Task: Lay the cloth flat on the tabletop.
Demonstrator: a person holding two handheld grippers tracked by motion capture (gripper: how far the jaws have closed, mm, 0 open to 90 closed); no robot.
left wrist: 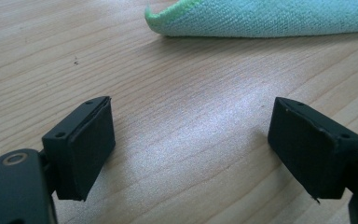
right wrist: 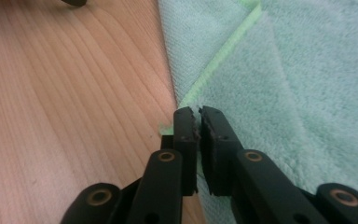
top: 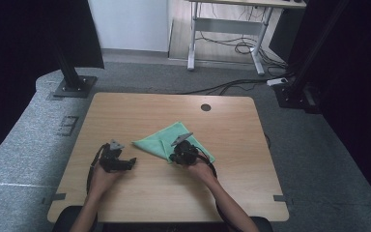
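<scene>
Green cloth [top: 173, 141] sits mid-table, partly folded, one flap already lying over the rest with its lighter hem running diagonally ahead of the right jaws. Right gripper [right wrist: 198, 116] is at the cloth's near edge, jaws clenched, tips pressed together right on the hem; looks like a pinch on the edge layer, but I can't confirm fabric is actually between the pads, since the seam between them is too tight to see into. Left gripper [left wrist: 191, 140] has its jaws spread wide, nothing between them but bare table [left wrist: 121, 70], with the cloth's rolled corner [left wrist: 168, 16] ahead of and beyond the tips, well apart from them. My read: a fold is in progress. To do it well, keep the right pinch low and on a single layer, lift just enough to clear, and bring the left in on the far corner so the edge stays taut and hems line up. The cloth's near side sits under the right hand in the high view, and layer count at the pinch is unclear.
</scene>
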